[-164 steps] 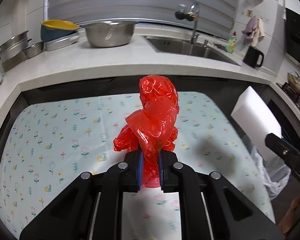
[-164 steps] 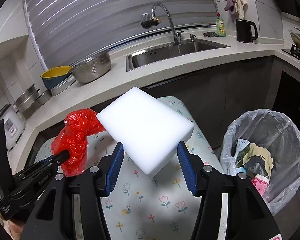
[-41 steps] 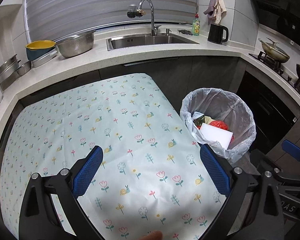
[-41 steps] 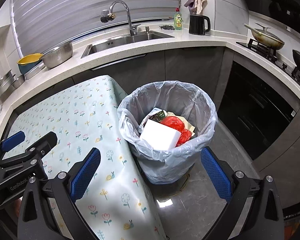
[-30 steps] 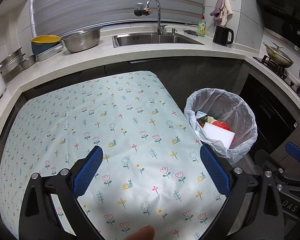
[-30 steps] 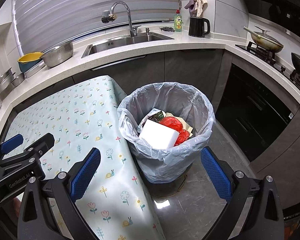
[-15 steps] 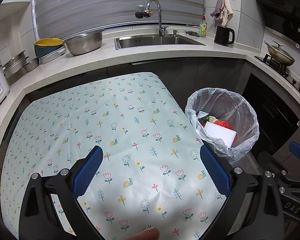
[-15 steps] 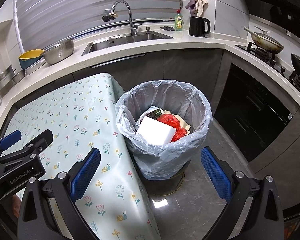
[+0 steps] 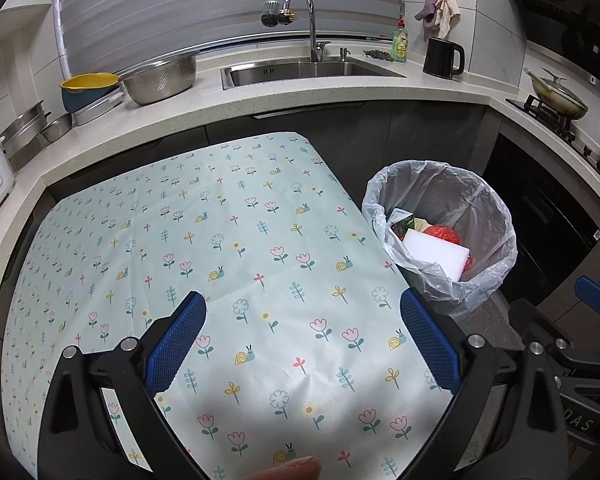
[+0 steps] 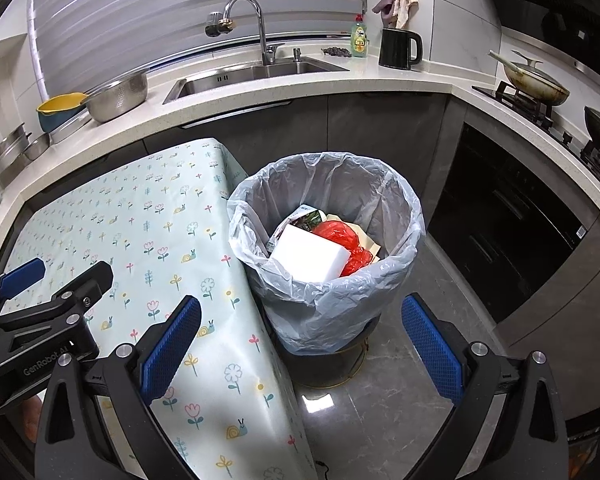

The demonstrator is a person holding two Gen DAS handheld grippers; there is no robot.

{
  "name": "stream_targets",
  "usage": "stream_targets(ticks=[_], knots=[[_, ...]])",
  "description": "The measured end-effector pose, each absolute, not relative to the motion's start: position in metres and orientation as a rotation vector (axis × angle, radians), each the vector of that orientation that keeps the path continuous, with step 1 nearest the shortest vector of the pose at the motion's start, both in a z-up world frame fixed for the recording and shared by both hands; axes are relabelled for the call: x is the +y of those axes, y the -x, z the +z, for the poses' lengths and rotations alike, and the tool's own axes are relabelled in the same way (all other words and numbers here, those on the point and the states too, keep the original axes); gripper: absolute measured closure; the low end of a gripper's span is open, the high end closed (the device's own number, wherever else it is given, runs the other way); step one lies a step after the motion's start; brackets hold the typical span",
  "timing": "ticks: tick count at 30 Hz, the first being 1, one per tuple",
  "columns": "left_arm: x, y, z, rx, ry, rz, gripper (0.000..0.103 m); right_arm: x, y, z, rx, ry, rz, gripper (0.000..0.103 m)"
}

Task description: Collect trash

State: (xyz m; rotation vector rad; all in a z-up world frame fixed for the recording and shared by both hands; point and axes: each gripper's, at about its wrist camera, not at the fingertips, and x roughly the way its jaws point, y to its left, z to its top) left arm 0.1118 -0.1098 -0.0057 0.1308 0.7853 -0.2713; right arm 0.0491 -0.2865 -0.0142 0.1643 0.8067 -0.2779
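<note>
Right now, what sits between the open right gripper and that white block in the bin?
In the right wrist view, only the bin's plastic liner lies between the right gripper and the white foam block; nothing else intervenes.

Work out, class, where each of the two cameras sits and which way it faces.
Left wrist: sits on the left hand-held gripper, looking across the flowered table toward the sink; open fingers and a fingertip show.
Right wrist: sits on the right hand-held gripper, facing the bin; open fingers show.
Shared: table, bin, white block, sink.
</note>
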Motion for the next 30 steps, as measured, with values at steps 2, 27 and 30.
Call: stream_targets(ticks=[2, 27, 30], knots=[[-0.109, -0.112, -0.007, 0.792, -0.123, -0.271, 0.010, -0.287, -0.049, -0.015, 0.808, -0.165, -0.277, 0.006], [-0.106, -0.119, -0.017, 0.809, -0.133, -0.246, 0.010, -0.287, -0.054, -0.024, 0.830, -0.172, -0.268, 0.006], [-0.106, -0.118, -0.018, 0.802, -0.128, -0.248, 0.010, -0.287, -0.054, -0.024, 0.829, -0.172, -0.269, 0.006]])
